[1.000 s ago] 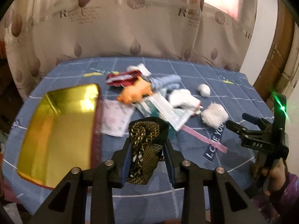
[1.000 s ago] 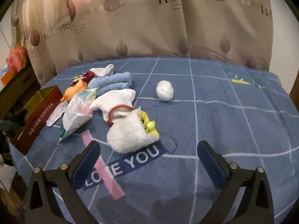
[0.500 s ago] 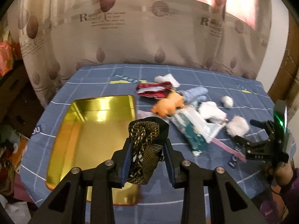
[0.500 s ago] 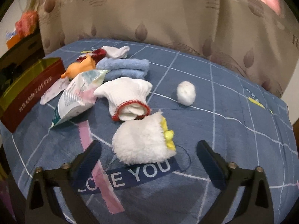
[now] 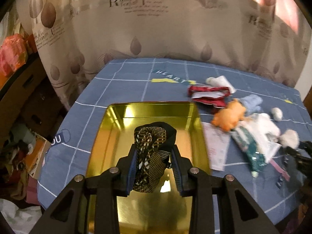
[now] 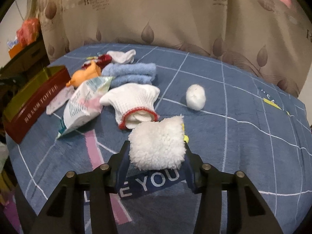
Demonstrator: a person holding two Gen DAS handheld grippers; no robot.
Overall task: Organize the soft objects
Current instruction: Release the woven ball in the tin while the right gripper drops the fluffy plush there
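Observation:
My left gripper (image 5: 154,150) is shut on a folded black-and-gold patterned cloth (image 5: 151,156), held above the gold tin (image 5: 109,146). My right gripper (image 6: 156,148) is closing around a white fluffy pouch (image 6: 158,142) that lies on the blue blanket (image 6: 243,136), and its pads touch both sides of the fluff. Beyond the pouch lie a white knit glove with a red cuff (image 6: 132,99), a folded blue towel (image 6: 132,74), a white ball (image 6: 195,97), an orange plush toy (image 6: 85,76) and a white sock (image 6: 121,56). The tin's red side (image 6: 37,105) shows at the left.
A wipes pack (image 6: 83,101) and a paper sheet (image 5: 216,148) lie between the tin and the soft things. A red cloth (image 5: 208,95) lies farther back. A curtain (image 6: 175,19) hangs behind the table. Cardboard boxes (image 5: 29,101) and clutter stand off the table's left edge.
My left gripper carried the patterned cloth leftward until it came over the gold tin. My right gripper's jaws came in from wide apart onto the white fluffy pouch.

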